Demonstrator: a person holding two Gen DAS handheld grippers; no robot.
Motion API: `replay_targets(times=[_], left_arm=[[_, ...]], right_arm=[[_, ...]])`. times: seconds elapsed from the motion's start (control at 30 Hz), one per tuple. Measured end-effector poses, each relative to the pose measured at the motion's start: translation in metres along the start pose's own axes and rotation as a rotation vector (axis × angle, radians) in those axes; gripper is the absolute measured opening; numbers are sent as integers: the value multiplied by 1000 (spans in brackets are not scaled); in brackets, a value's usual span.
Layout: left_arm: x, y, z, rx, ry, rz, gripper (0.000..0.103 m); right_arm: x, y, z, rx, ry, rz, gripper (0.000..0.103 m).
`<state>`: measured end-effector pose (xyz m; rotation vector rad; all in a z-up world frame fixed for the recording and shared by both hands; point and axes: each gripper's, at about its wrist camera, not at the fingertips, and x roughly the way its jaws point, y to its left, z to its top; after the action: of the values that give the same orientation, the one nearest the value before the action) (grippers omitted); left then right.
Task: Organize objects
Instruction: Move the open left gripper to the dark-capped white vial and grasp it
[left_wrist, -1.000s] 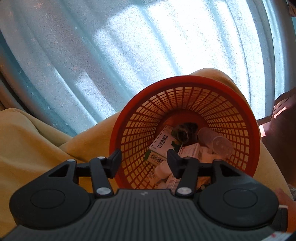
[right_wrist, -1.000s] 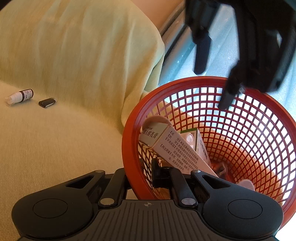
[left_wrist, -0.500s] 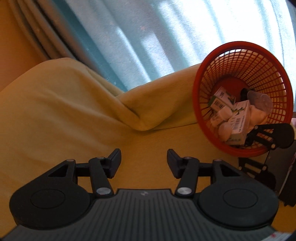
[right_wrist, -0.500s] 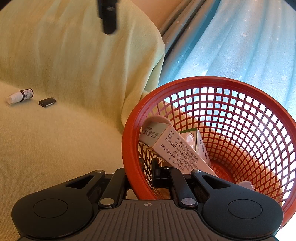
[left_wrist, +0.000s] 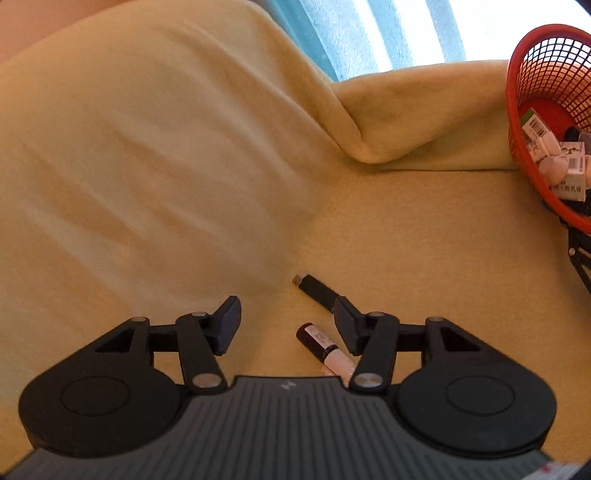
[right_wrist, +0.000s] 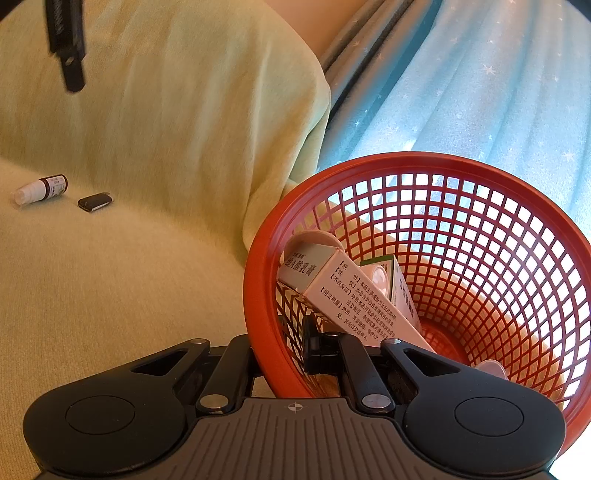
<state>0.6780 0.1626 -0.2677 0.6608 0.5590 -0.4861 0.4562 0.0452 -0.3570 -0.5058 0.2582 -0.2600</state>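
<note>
My right gripper is shut on the rim of the red mesh basket, which holds a pink medicine box, a green box and several small containers. My left gripper is open and empty, low over the yellow sofa seat. A small dark bottle with a white cap lies between its fingers, near the right one. A small black stick-shaped object lies just beyond the right fingertip. Both also show in the right wrist view, the bottle and the black object at far left.
The yellow-covered sofa backrest rises behind the seat. A light blue star-patterned curtain hangs behind the basket. The basket also shows at the right edge of the left wrist view. Part of the left gripper is blurred at upper left.
My left gripper has swung away from above the basket, leftward and down to the sofa seat, over the bottle and black object. The right gripper and basket have not moved.
</note>
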Motion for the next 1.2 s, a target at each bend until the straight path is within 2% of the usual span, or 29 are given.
replay_targets(times=[0.37,0.6,0.73,0.8,0.97,1.2], left_arm=[[66,-1,-31,-120,116,-34,51],[97,-7,-36,-152,154,-57,42],[102,-9,-39,-139,167,-64,38],[103,-7,-39,-145,170,-68,30],[101,0,-41,-143,185,-69,22],[87,6,-45,-93,192,-53,22]], right_arm=[[1,1,1,0,0,0,3],[0,-1,1,-2,1,1,3],[0,-2,1,-6,2,1,3],[0,-1,0,-8,3,1,3],[0,-1,1,-7,2,2,3],[-1,-2,0,-8,2,2,3]])
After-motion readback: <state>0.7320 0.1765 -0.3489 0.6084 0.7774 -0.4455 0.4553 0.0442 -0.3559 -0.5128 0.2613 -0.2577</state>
